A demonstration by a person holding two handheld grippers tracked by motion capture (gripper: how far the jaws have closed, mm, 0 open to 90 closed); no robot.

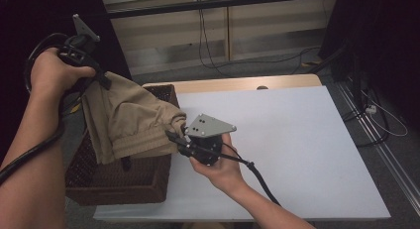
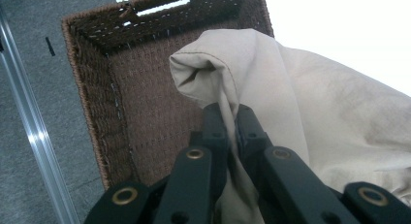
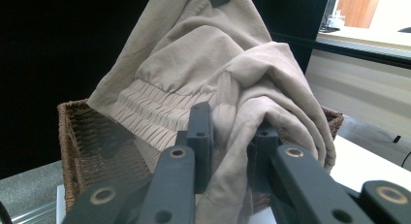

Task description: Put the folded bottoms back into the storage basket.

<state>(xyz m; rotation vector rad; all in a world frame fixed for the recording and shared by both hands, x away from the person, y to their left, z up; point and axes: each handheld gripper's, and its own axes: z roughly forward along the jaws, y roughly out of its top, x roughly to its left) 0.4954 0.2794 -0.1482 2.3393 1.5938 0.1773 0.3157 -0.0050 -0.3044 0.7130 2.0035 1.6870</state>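
Note:
A beige garment (image 1: 131, 125) with a gathered elastic band hangs stretched between both grippers over a brown wicker basket (image 1: 143, 189). My left gripper (image 1: 101, 80), held high at the upper left, is shut on one corner of the garment (image 2: 300, 107); in the left gripper view the jaws pinch a fold of cloth above the basket's floor (image 2: 160, 103). My right gripper (image 1: 174, 136), at the basket's right rim, is shut on a bunched part of the garment (image 3: 223, 73), with the basket (image 3: 92, 132) below and behind it.
The basket sits at the left end of a white table top (image 1: 297, 144) with a wooden edge (image 1: 237, 84) at the back. Grey carpet, cables (image 1: 218, 60) and a metal floor rail (image 1: 391, 154) lie beyond and right of the table.

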